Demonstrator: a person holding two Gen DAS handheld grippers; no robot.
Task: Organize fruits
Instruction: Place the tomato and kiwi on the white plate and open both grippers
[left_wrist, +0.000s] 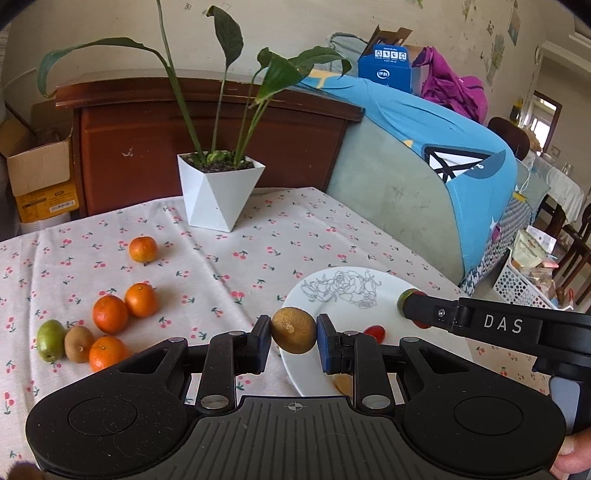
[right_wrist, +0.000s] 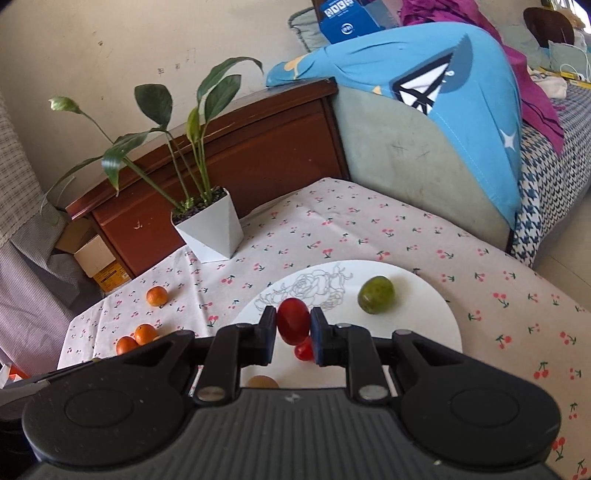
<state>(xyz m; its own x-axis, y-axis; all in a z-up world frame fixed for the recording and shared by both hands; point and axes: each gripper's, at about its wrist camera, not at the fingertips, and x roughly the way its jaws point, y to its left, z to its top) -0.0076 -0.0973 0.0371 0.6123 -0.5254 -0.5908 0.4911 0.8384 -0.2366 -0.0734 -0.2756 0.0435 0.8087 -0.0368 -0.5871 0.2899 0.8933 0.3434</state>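
My left gripper (left_wrist: 294, 332) is shut on a brown kiwi (left_wrist: 294, 329), held above the near-left rim of the white plate (left_wrist: 332, 295). My right gripper (right_wrist: 293, 326) is shut on a red cherry tomato (right_wrist: 293, 320) over the plate (right_wrist: 417, 317). In the left wrist view the right gripper's finger (left_wrist: 424, 310) reaches in over the plate from the right. On the plate lie a green fruit (right_wrist: 376, 294), another red tomato (right_wrist: 304, 350) and a brown fruit (right_wrist: 262, 382). Left of the plate lie several oranges (left_wrist: 109, 314), a kiwi (left_wrist: 78, 343) and a green fruit (left_wrist: 51, 339).
A white pot with a leafy plant (left_wrist: 218, 192) stands at the back of the cherry-print tablecloth (left_wrist: 221, 273). Behind are a wooden cabinet (left_wrist: 207, 136) and a sofa with a blue cloth (left_wrist: 424, 155). A white basket (left_wrist: 524, 280) stands at right beyond the table edge.
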